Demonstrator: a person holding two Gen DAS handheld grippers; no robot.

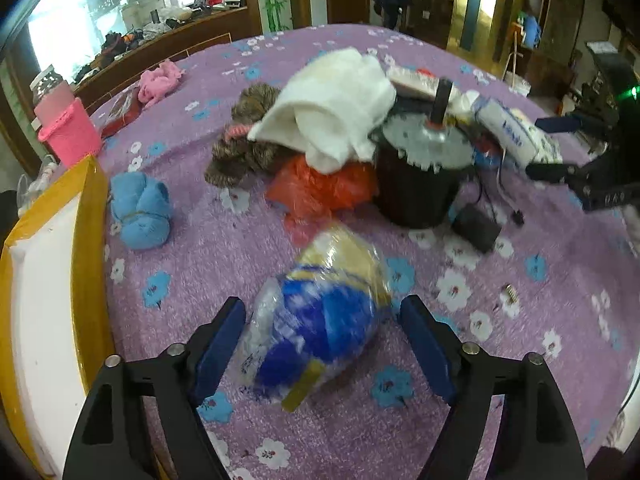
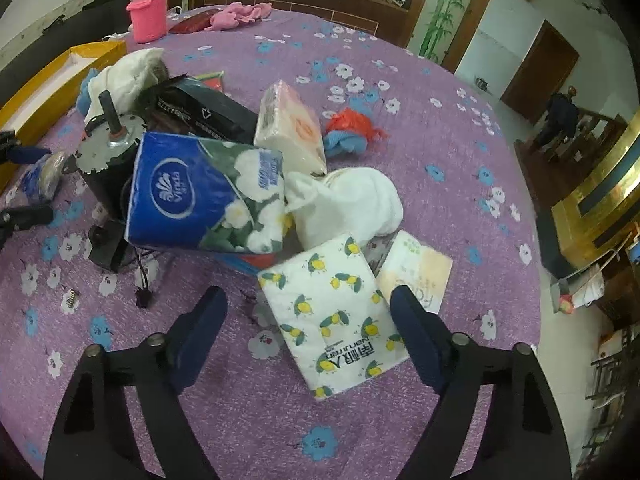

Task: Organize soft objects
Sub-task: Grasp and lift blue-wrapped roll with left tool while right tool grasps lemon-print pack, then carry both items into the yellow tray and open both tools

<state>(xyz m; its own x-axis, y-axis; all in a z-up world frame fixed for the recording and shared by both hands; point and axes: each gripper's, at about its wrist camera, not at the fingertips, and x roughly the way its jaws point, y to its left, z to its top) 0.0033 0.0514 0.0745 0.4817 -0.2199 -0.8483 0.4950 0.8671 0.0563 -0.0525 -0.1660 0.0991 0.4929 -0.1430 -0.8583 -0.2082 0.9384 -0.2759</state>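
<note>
Left gripper [image 1: 322, 342] straddles blue-yellow bundle [image 1: 320, 334], long axis tilted up-right.

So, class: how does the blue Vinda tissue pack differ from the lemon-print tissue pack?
The Vinda pack is blue with white flowers; the lemon-print pack is white with yellow lemons. The Vinda pack looks bulkier and leans on the pile; the lemon-print pack is thinner and lies flat. Both are plastic-wrapped.

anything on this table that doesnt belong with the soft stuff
Yes: a black motor with a metal top and shaft sits in the middle of the pile, a white cloth draped against it, and a small screw lies loose on the tablecloth.
</note>
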